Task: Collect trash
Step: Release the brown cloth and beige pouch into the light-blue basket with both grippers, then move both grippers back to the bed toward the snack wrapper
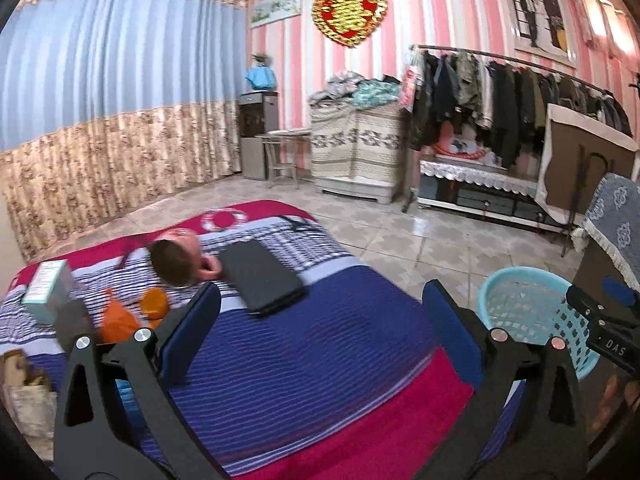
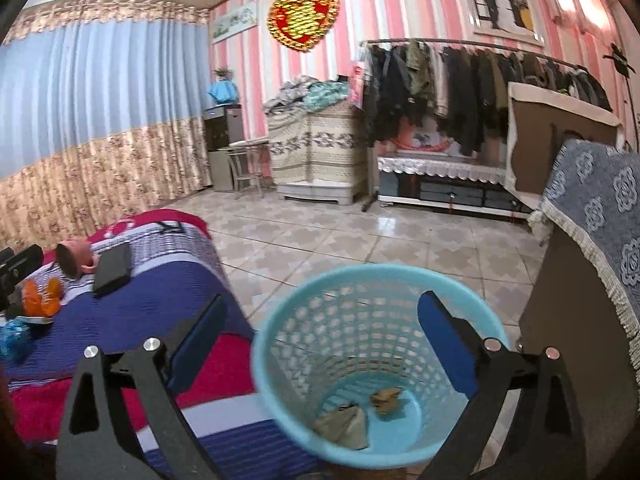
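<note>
Right gripper (image 2: 320,344): jaws wide, empty, above the basket (image 2: 280,364), likely for dropping.
Left gripper (image 1: 320,328): spread, empty, over the bed (image 1: 320,360).
Trash: two scraps (image 2: 344,424) already in basket; orange wrappers (image 1: 120,316) on bed.

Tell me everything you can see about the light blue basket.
The basket is round, light blue plastic with lattice walls, a solid rim and a solid bottom. It stands upright on the tiled floor, close beside the bed and a cloth-covered cabinet. Two crumpled brownish scraps lie on its bottom. The open right gripper hovers above it, not touching.
</note>
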### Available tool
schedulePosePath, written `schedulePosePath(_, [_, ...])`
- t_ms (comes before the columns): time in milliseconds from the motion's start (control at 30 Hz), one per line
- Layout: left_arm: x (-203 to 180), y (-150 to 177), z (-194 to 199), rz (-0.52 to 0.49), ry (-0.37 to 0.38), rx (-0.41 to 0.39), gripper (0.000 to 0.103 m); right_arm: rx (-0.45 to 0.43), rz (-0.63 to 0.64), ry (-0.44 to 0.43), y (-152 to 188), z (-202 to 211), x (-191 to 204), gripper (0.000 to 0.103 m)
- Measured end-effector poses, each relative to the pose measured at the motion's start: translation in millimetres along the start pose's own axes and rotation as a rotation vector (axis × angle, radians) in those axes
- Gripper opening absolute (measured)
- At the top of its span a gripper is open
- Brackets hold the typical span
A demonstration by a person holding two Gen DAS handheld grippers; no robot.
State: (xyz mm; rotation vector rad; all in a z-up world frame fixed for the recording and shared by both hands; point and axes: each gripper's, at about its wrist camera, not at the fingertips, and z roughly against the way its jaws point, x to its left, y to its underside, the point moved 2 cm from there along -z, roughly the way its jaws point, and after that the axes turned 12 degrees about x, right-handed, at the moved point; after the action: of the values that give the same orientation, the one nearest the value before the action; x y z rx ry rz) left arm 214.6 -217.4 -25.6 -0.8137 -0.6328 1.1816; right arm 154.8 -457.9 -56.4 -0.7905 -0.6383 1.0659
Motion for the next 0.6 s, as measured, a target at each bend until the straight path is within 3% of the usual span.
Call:
schedulePosePath(333, [86, 39, 57, 0.122, -0.114, 0.004, 0.098, -0.032, 0.1, -0.117, 6, 34, 79, 0.094])
schedulePosePath(600, [152, 85, 80, 0.219, -0.219, 0.069, 0.098, -0.009, 0.197, -0.187, 30, 41, 135, 0.094])
